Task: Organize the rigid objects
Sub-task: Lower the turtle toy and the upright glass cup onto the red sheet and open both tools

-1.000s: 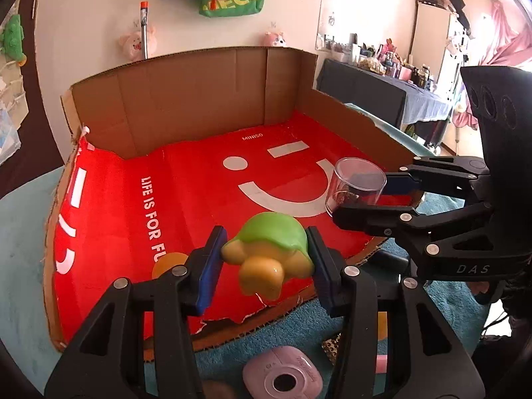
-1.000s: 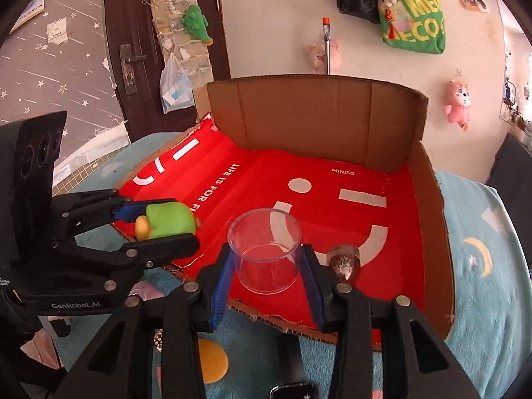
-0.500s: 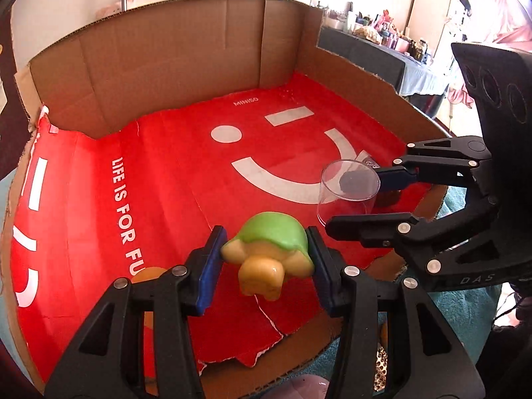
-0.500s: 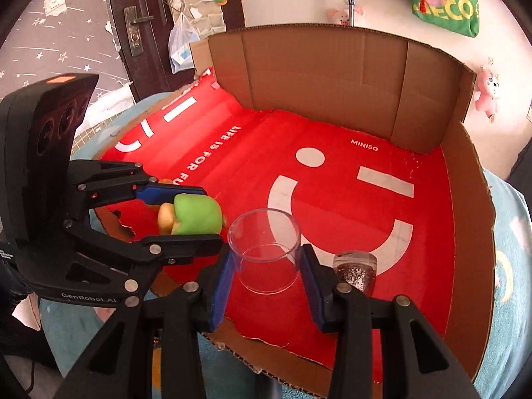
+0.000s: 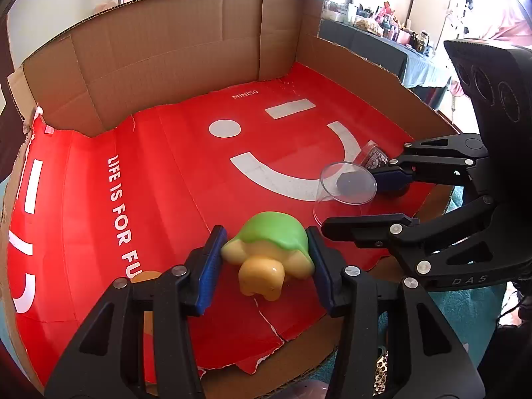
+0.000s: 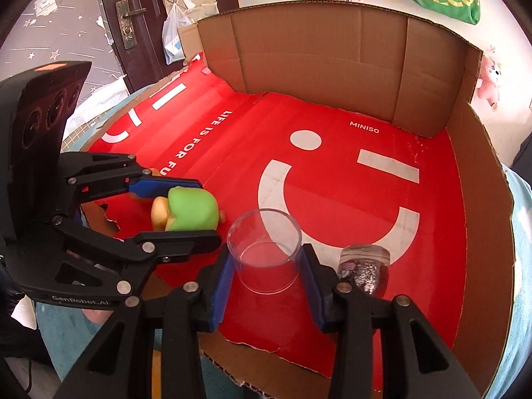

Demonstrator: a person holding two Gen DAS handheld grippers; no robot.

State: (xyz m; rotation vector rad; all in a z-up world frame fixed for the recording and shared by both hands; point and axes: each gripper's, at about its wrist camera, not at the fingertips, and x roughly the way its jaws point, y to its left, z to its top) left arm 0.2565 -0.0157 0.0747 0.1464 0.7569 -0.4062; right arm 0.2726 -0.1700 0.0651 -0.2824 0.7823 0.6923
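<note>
My left gripper (image 5: 266,259) is shut on a green and yellow toy turtle (image 5: 269,252), held low over the near part of the red box floor (image 5: 173,173); the turtle also shows in the right wrist view (image 6: 189,211). My right gripper (image 6: 266,266) is shut on a clear plastic cup (image 6: 266,249), upright, just above or on the red floor. The cup shows in the left wrist view (image 5: 345,189) to the right of the turtle.
The open cardboard box has brown walls (image 5: 173,43) at the back and right (image 6: 478,179). A small clear jar with glitter (image 6: 364,271) stands right of the cup. An orange object (image 5: 146,276) lies partly hidden behind my left finger.
Both grippers have moved forward and down over the box's front edge, carrying the turtle and the cup over the red floor.
</note>
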